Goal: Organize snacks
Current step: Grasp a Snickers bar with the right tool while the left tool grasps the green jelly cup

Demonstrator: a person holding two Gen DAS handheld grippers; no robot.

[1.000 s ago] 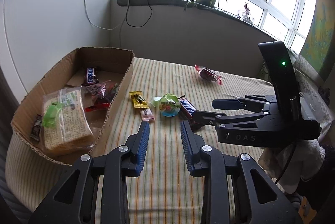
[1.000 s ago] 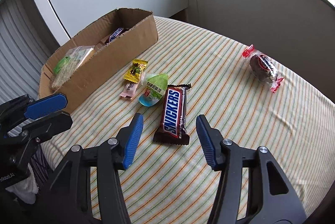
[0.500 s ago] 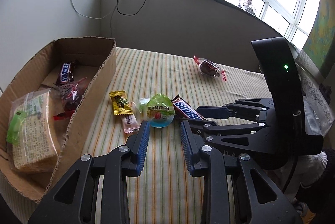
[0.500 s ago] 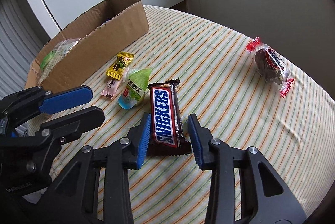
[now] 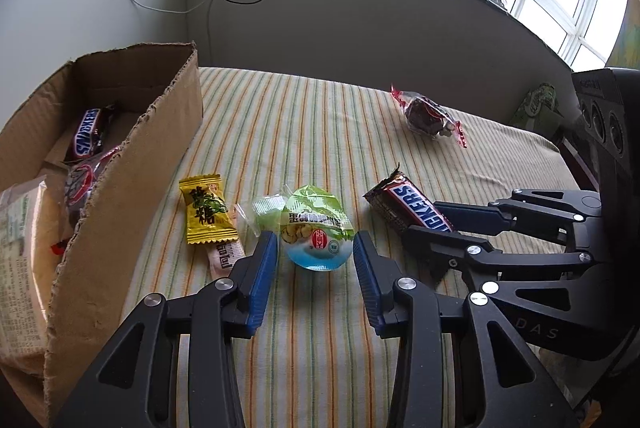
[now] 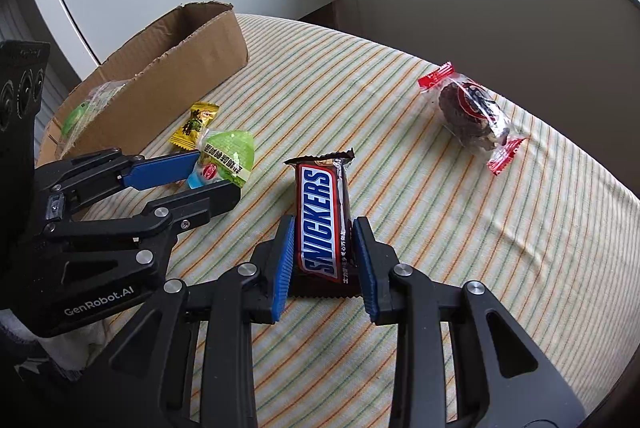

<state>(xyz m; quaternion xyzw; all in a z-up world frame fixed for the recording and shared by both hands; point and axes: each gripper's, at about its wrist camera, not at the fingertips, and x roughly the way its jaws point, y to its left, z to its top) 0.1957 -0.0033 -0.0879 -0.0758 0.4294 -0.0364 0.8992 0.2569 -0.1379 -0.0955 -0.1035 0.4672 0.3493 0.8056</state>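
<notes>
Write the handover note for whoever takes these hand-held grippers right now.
Right hand-held gripper: closing on the Snickers bar, pads at its sides; bar on the striped cloth.
Left hand-held gripper: opening, straddling the green jelly cup, not gripping.
Done: cardboard box already holds several snacks, including a Snickers.
Left: this bar, the jelly cup, yellow candy, pink candy, red-ended cake.

I see a counter under striped cloth (image 5: 312, 132). On it lie a torn brown cardboard box (image 5: 132, 180), yellow candy wrapper (image 5: 206, 214), pink sachet (image 5: 224, 256), green-lidded jelly cup (image 5: 316, 232), brown Snickers bar (image 6: 324, 224), and a red-ended clear pastry packet (image 5: 428, 114).
</notes>
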